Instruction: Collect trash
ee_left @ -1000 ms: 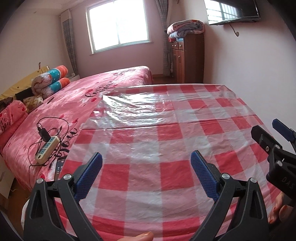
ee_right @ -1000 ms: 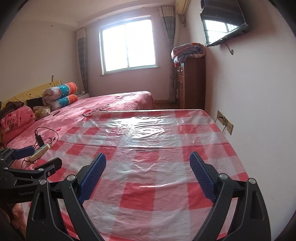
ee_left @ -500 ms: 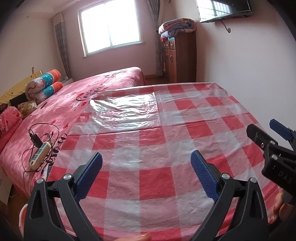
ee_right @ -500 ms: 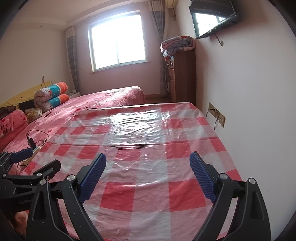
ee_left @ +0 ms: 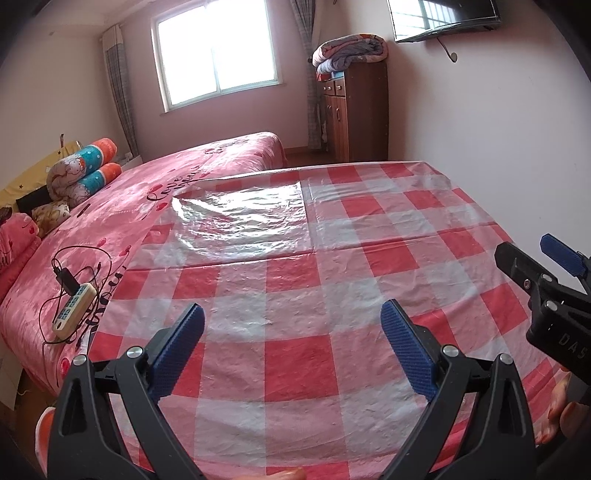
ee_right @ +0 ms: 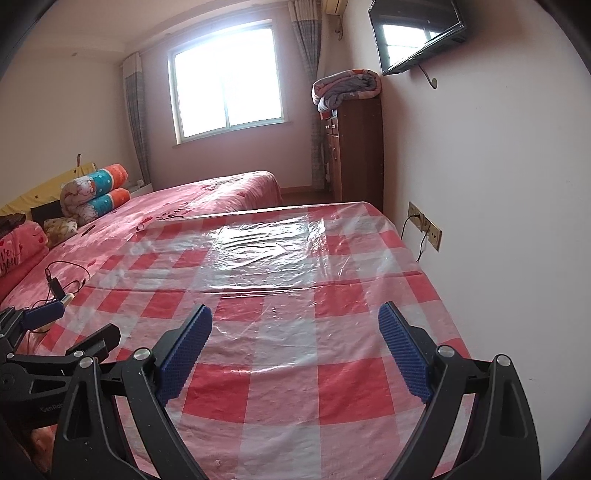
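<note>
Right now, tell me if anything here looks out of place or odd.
One thing: a power strip with tangled black cords lies on the pink bedspread beside the checked plastic tablecloth, an odd spot for it. The cloth is wrinkled but bare; no trash shows on it.

Home bedroom: pink bed (ee_left: 207,173), wall television (ee_right: 417,35).

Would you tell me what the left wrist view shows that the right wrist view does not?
Only the left wrist view shows the whole power strip on the pink bed. Only the right wrist view shows the wall sockets and air conditioner. Both share the checked tablecloth, window, cabinet, television and both open grippers: left gripper, right gripper.
</note>
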Demonstrator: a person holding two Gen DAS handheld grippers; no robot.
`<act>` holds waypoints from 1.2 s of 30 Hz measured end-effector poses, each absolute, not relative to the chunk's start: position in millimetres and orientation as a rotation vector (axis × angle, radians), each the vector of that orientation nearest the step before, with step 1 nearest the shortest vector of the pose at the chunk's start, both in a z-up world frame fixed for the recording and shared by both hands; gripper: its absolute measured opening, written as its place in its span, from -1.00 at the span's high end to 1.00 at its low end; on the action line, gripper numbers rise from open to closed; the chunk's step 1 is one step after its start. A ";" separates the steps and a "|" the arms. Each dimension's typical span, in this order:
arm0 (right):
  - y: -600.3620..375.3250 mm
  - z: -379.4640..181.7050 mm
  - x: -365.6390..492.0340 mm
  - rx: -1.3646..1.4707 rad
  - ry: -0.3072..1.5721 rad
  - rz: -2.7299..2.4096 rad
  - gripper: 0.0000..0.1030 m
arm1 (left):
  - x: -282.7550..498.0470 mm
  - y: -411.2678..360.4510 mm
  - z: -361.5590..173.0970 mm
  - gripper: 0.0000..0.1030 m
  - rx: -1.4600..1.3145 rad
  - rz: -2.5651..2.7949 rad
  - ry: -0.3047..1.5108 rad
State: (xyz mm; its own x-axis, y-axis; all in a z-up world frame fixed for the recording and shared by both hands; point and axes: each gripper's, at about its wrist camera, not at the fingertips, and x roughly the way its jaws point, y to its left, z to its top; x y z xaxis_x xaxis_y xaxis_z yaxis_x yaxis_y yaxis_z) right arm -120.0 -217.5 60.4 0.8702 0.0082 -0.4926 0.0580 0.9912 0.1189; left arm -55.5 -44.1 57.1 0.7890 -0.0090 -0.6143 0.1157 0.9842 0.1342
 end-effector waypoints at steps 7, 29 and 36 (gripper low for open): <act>-216.7 60.0 -118.1 0.127 0.514 -0.026 -0.76 | -56.4 -43.6 57.3 -0.87 0.161 -0.066 0.658; -214.1 57.3 -113.5 0.118 0.532 -0.022 -0.76 | -52.1 -42.9 56.7 -0.87 0.156 -0.073 0.666; -213.6 51.8 -105.1 0.128 0.566 -0.009 -0.76 | -44.9 -42.5 51.3 -0.87 0.143 -0.079 0.673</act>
